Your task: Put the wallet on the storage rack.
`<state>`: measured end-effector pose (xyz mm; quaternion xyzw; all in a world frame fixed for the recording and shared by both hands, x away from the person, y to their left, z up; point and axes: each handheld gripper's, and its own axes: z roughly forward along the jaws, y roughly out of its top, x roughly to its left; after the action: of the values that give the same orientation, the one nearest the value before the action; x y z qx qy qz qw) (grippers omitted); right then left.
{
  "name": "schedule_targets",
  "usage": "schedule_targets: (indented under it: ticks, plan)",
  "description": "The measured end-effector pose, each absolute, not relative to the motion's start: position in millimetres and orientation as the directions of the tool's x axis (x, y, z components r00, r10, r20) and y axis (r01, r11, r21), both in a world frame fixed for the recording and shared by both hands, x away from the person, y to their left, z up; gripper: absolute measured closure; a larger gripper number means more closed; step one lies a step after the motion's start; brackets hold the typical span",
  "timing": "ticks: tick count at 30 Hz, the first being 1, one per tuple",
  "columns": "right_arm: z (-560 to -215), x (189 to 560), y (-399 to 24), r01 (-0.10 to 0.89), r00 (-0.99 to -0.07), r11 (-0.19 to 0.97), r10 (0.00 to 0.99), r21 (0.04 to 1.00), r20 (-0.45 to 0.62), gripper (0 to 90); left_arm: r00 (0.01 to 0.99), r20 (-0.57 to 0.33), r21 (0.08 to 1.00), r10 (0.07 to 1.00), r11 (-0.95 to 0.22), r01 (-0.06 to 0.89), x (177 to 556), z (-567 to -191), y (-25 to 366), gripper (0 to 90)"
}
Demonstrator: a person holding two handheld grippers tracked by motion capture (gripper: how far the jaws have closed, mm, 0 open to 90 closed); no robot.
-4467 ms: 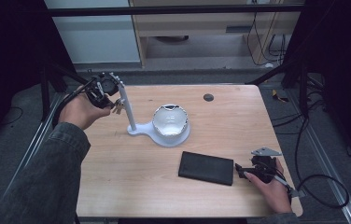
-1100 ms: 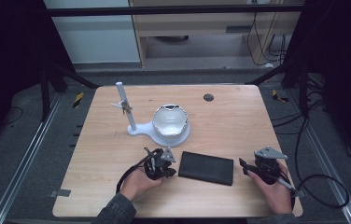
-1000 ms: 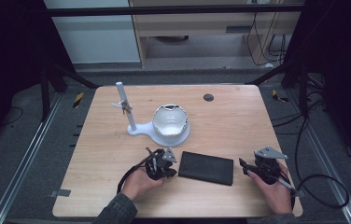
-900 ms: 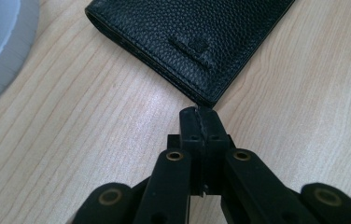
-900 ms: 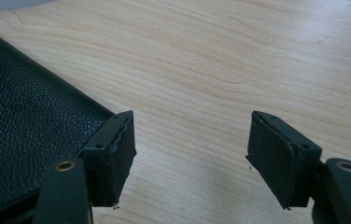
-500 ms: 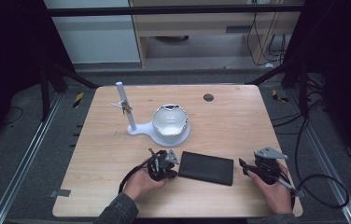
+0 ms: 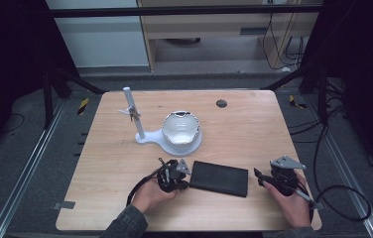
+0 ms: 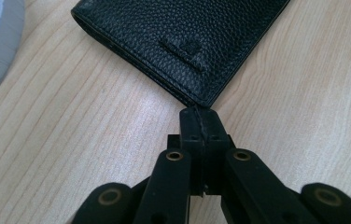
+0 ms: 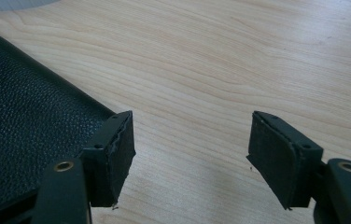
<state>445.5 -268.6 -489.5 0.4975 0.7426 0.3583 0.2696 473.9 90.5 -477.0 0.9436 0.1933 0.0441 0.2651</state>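
A black wallet (image 7: 220,178) lies flat on the wooden table (image 7: 100,148), near the front edge and a little right of the middle. Its long axis runs roughly left to right across the table, the right end tilted slightly toward the person. The left gripper (image 7: 178,173) sits at the wallet's left end; in the left gripper view its jaws are pressed together with no gap, their tips (image 8: 200,122) just at a corner of the wallet (image 8: 183,42), and nothing is visibly caught between them. The leather is pebbled, with a small stitched tab near that corner. The right gripper (image 7: 260,176) rests near the wallet's right end, held in the right hand (image 7: 289,201); in its own view the jaws stand wide apart over bare wood, the left one (image 9: 113,154) just beside the wallet's edge (image 9: 24,149), and they hold nothing. Behind the wallet stands a white bowl (image 7: 180,128) on a white base from which a thin post (image 7: 134,113) rises upright. A small dark disc (image 7: 221,103) lies near the table's far edge.
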Motion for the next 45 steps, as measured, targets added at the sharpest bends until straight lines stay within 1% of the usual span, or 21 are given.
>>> schedule_targets:
  ticks: [7,9,10,11,13,14,15,16,17,19,20,21,22,23,24,27,32,33,39,43,45]
  plan:
    - [-488.2,444.2,-266.7,0.533,-0.368,0.254,0.929,0.807,-0.049,31.3,0.917,-0.034,0.544,0.398,-0.762,0.351,472.9,-475.8,91.9,89.6]
    - [-485.6,441.9,-263.6,0.52,-0.383,0.253,0.923,0.816,-0.042,30.7,0.917,-0.05,0.56,0.395,-0.75,0.353,473.5,-474.7,93.6,89.6]
    - [-483.3,438.8,-257.9,0.501,-0.413,0.27,0.909,0.822,-0.047,28.8,0.916,-0.069,0.578,0.396,-0.732,0.36,473.3,-474.7,93.6,89.6]
    - [-483.3,438.8,-257.9,0.501,-0.413,0.27,0.909,0.822,-0.047,28.8,0.916,-0.069,0.578,0.396,-0.732,0.36,473.3,-474.7,93.6,89.6]
    - [-480.8,434.5,-248.1,0.489,-0.462,0.284,0.886,0.825,-0.031,25.6,0.916,-0.064,0.581,0.395,-0.732,0.356,473.4,-474.9,93.0,89.5]
    - [-476.8,430.1,-235.5,0.464,-0.513,0.318,0.857,0.827,-0.042,22.5,0.917,-0.062,0.582,0.394,-0.732,0.354,473.9,-474.1,93.2,89.6]
    - [-476.8,430.1,-235.5,0.464,-0.513,0.318,0.857,0.827,-0.042,22.5,0.917,-0.062,0.582,0.394,-0.732,0.354,473.9,-474.1,93.2,89.5]
    - [-472.7,426.0,-221.9,0.449,-0.55,0.349,0.833,0.823,-0.054,19.9,0.915,-0.062,0.593,0.398,-0.723,0.354,474.0,-472.5,93.9,89.5]
    - [-470.9,424.7,-215.9,0.436,-0.57,0.366,0.819,0.822,-0.062,19.2,0.915,-0.059,0.6,0.399,-0.718,0.352,474.4,-471.6,94.2,89.5]
    - [-469.1,423.1,-210.3,0.428,-0.585,0.381,0.808,0.82,-0.071,18.5,0.914,-0.061,0.606,0.402,-0.713,0.354,474.9,-470.4,94.5,89.5]
    - [-466.0,420.7,-199.7,0.417,-0.612,0.408,0.786,0.812,-0.08,17.0,0.911,-0.07,0.621,0.407,-0.697,0.359,476.0,-468.9,94.6,89.5]
    - [-466.0,420.7,-199.7,0.417,-0.612,0.408,0.786,0.812,-0.08,17.0,0.911,-0.07,0.621,0.407,-0.697,0.359,476.0,-468.9,94.6,89.5]
    - [-464.0,418.8,-190.1,0.411,-0.635,0.429,0.768,0.804,-0.085,16.0,0.907,-0.075,0.636,0.414,-0.681,0.363,477.1,-468.5,93.9,89.5]
    - [-464.0,418.8,-190.1,0.411,-0.635,0.429,0.768,0.804,-0.085,16.0,0.907,-0.075,0.636,0.414,-0.681,0.363,477.1,-468.5,93.9,89.5]
    - [-463.9,418.2,-181.5,0.405,-0.66,0.467,0.744,0.786,-0.103,14.6,0.906,-0.075,0.643,0.417,-0.675,0.363,477.7,-467.7,93.2,89.5]
    - [-465.9,418.9,-170.7,0.401,-0.679,0.514,0.722,0.758,-0.131,14.0,0.905,-0.077,0.652,0.417,-0.666,0.363,478.6,-465.8,94.1,89.4]
    - [-467.2,423.4,-161.7,0.407,-0.688,0.539,0.712,0.738,-0.141,13.9,0.898,-0.102,0.675,0.429,-0.633,0.379,481.2,-464.9,96.3,89.4]
    - [-467.9,426.6,-158.9,0.408,-0.692,0.559,0.705,0.722,-0.154,14.0,0.896,-0.106,0.675,0.431,-0.631,0.383,482.1,-464.7,96.5,89.4]
    - [-469.9,433.3,-153.1,0.418,-0.697,0.592,0.695,0.689,-0.174,14.9,0.894,-0.104,0.679,0.436,-0.626,0.384,484.5,-465.6,93.3,88.9]
    - [-471.0,437.4,-150.8,0.425,-0.702,0.611,0.688,0.668,-0.183,16.8,0.892,-0.101,0.678,0.44,-0.626,0.385,486.1,-466.7,91.5,88.9]
    - [-471.4,439.6,-150.3,0.429,-0.704,0.624,0.684,0.653,-0.191,19.3,0.892,-0.098,0.679,0.44,-0.626,0.383,486.2,-466.8,90.6,88.9]
